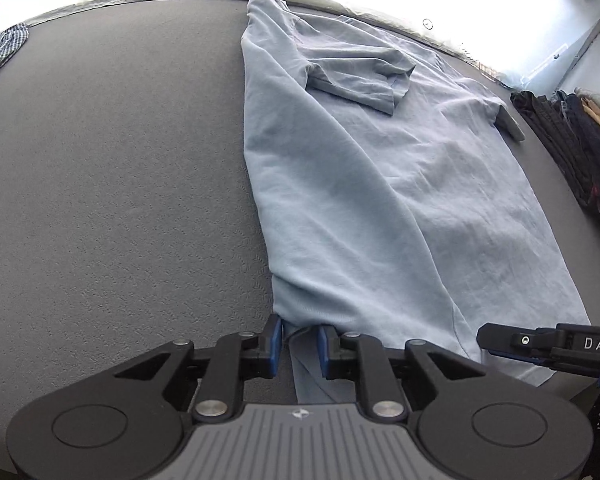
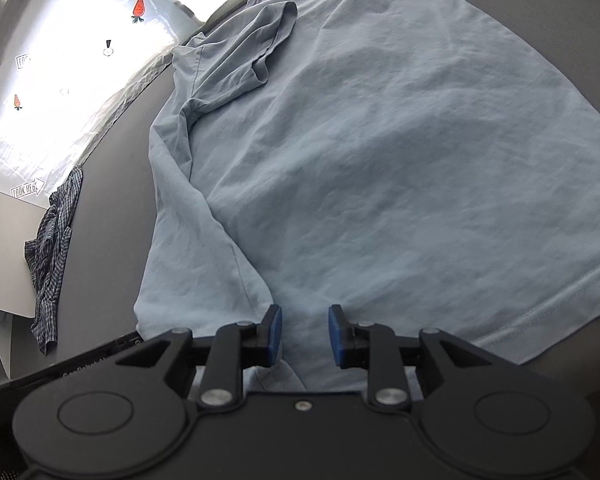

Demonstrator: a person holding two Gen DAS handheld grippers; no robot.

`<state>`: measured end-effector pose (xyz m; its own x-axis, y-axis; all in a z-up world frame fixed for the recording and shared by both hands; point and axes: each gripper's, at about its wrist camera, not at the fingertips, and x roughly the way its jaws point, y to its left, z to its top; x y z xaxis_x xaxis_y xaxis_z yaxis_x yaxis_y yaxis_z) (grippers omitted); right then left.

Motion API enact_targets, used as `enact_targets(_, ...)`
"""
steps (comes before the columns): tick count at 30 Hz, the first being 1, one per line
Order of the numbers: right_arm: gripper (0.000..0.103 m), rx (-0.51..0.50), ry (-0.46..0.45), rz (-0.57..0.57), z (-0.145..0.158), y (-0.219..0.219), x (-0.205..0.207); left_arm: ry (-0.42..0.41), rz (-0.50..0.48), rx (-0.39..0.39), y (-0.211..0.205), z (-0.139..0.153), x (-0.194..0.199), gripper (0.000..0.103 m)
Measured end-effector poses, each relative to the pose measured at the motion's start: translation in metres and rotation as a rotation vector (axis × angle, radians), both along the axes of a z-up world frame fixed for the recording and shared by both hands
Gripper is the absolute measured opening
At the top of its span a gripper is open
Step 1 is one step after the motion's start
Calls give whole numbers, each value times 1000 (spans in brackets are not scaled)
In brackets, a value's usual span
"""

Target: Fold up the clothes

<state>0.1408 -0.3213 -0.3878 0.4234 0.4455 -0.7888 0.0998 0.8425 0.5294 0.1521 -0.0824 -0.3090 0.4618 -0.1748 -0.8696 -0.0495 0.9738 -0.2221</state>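
Note:
A light blue T-shirt (image 1: 380,184) lies flat on the dark grey table (image 1: 112,168), its left side and one sleeve (image 1: 360,76) folded over the body. My left gripper (image 1: 300,344) is at the shirt's near left corner, jaws narrow, with gathered hem cloth between the blue pads (image 1: 275,346) and creases running up from them. In the right wrist view the same T-shirt (image 2: 380,152) fills the frame. My right gripper (image 2: 305,334) hovers over the near hem beside the folded edge, pads apart, the cloth flat beneath them. The right gripper's side (image 1: 540,344) shows at the left view's lower right.
A checked garment (image 2: 54,252) lies crumpled at the table's left edge. A stack of dark folded clothes (image 1: 572,144) sits at the right side. Bare table spreads left of the shirt. A bright surface with printed marks (image 2: 80,60) lies beyond the far edge.

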Motion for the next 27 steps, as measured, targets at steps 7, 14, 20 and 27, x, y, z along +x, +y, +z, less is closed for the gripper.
enact_targets(7,36,76,31,13,-6,3,3,53,44,-38,7,-3,-1,9)
enact_targets(14,26,131,46,47,-12,7,6,61,109,-74,16,-5,-14,0)
enact_targets(20,5,162,30,49,-10,6,6,32,174,-79,27,3,-29,0)
enact_targets(27,36,155,36,24,-11,4,8,25,176,-128,24,0,-39,0)
